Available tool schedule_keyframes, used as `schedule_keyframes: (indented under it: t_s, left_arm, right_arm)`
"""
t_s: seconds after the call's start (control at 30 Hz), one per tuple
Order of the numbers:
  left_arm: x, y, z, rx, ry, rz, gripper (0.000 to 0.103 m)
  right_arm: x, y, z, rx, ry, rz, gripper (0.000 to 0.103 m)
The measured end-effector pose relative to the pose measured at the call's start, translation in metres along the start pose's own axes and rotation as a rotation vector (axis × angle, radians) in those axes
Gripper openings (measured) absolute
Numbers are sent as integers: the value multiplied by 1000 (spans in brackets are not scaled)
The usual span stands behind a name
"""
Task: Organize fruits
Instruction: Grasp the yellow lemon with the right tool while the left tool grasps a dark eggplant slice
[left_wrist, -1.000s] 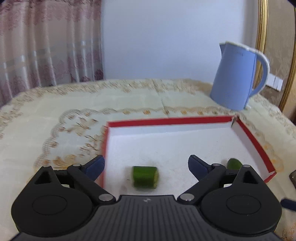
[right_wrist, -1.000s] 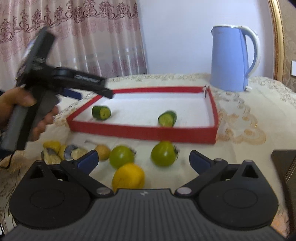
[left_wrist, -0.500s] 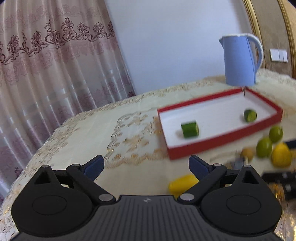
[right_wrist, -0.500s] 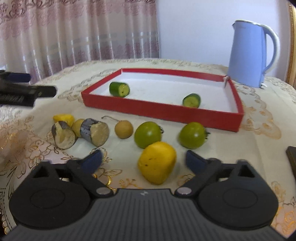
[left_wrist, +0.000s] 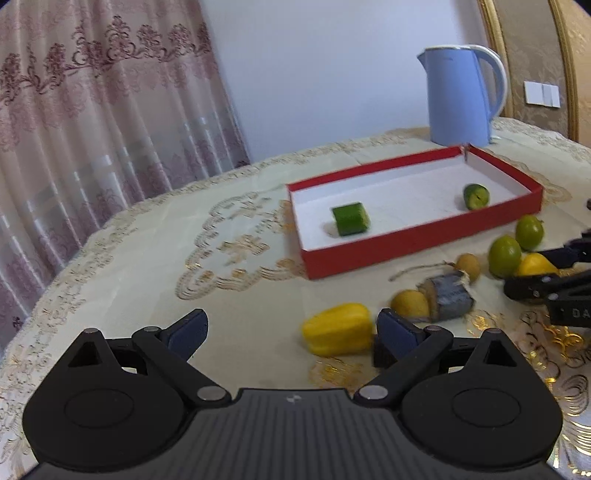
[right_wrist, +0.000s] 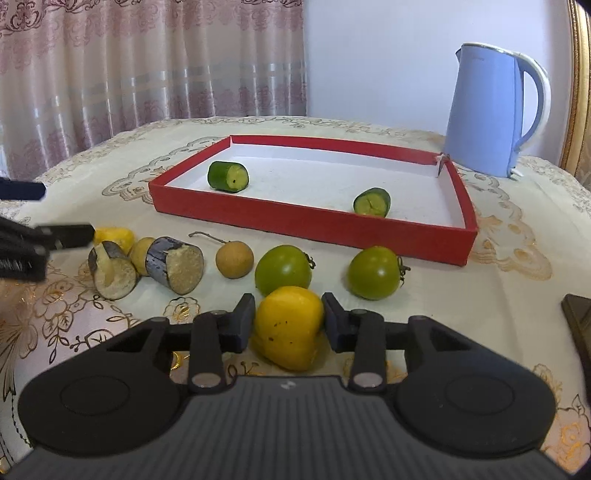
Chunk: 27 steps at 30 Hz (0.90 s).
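My right gripper (right_wrist: 288, 326) is shut on a yellow pepper (right_wrist: 288, 325) that rests on the tablecloth. My left gripper (left_wrist: 291, 332) is open and empty, low over the cloth, with another yellow pepper (left_wrist: 338, 328) just beyond its right finger. A red tray (right_wrist: 314, 223) holds two cucumber pieces (right_wrist: 228, 176) (right_wrist: 372, 202). In front of the tray lie two green tomatoes (right_wrist: 282, 269) (right_wrist: 373, 272), a small brown round fruit (right_wrist: 234, 259) and two dark-skinned cut pieces (right_wrist: 175, 259) (right_wrist: 112, 270). The tray also shows in the left wrist view (left_wrist: 417, 240).
A blue kettle (right_wrist: 491, 110) stands behind the tray's far right corner. A dark flat object (right_wrist: 578, 317) lies at the right edge of the table. Curtains hang behind the table. The left gripper's fingers (right_wrist: 66, 236) reach in at the left of the right wrist view.
My left gripper pulled back from over the tray and came down left of the fruits. My right gripper moved forward and closed on the yellow pepper.
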<state>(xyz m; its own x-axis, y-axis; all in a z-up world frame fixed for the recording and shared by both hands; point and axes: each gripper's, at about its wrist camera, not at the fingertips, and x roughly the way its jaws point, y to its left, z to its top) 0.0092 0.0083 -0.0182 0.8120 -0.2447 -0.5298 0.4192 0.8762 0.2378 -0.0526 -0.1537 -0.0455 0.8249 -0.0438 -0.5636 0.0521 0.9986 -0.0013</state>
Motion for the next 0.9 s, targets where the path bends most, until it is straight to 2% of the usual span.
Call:
schedule_keyframes:
  t_s: [0.37, 0.43, 0.63, 0.9]
  left_arm:
    - [-11, -37, -6, 58, 4, -145, 99]
    - [-7, -40, -5, 45, 17, -150, 99]
    - [15, -42, 2, -52, 98, -224, 99]
    - [22, -49, 3, -72, 115, -218, 98]
  right_arm:
    - [-8, -6, -2, 0, -11, 23, 36]
    - [-12, -8, -2, -2, -15, 18, 36]
    - [-33, -16, 8, -17, -65, -6, 36]
    - [-44, -18, 16, -24, -90, -2, 36]
